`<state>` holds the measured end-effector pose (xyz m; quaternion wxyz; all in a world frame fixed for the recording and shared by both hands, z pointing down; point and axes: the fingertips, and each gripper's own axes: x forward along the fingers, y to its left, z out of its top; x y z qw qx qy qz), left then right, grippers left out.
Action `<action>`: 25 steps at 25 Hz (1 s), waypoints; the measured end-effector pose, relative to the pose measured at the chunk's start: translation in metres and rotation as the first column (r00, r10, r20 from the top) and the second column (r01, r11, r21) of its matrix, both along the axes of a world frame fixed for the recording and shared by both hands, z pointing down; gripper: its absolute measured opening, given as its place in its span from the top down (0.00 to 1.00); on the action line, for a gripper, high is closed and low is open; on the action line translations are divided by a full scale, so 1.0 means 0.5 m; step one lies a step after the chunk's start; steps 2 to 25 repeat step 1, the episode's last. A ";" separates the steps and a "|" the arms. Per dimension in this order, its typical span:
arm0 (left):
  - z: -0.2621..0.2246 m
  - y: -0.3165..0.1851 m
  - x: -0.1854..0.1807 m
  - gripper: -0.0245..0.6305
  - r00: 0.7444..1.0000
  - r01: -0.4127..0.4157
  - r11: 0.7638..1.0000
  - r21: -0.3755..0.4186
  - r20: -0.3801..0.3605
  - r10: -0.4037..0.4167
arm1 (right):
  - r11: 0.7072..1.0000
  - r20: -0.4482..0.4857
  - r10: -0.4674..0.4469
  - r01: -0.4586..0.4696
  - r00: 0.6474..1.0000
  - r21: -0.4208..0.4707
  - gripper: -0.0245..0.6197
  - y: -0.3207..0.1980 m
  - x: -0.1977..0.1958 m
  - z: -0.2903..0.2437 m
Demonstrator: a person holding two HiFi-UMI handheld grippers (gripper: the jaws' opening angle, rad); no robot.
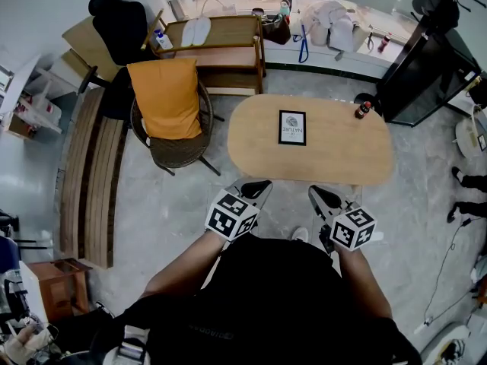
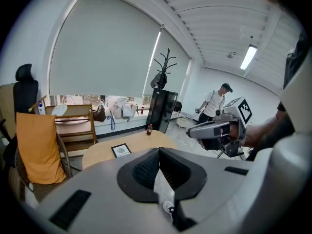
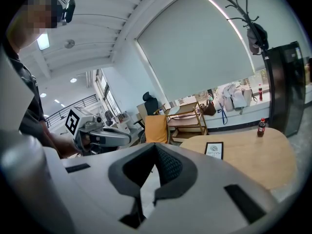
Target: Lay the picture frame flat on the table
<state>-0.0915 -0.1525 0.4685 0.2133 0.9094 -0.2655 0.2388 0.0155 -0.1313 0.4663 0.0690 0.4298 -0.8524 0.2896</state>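
Note:
The black picture frame point(image 1: 292, 128) with a white print stands near the middle of the oval wooden table point(image 1: 335, 158). It appears to lean back a little; it shows small in the left gripper view point(image 2: 121, 150) and the right gripper view point(image 3: 214, 150). Both grippers hang in front of my body, short of the table's near edge and well away from the frame. My left gripper point(image 1: 259, 189) is shut with nothing in it, its jaw tips meeting point(image 2: 159, 152). My right gripper point(image 1: 320, 195) is likewise shut and empty point(image 3: 155, 147).
A small red-capped bottle point(image 1: 363, 110) stands at the table's far right end. A wicker chair with an orange cushion point(image 1: 166, 101) sits left of the table, a wooden shelf unit point(image 1: 221, 48) behind it. A black cabinet point(image 1: 426, 67) stands at right; a person point(image 2: 214, 104) stands beyond.

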 end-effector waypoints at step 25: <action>-0.002 -0.001 -0.001 0.96 1.000 0.000 1.000 0.001 0.000 0.000 | 1.000 -0.001 0.000 0.000 1.000 0.000 0.96 -0.001 -0.001 -0.001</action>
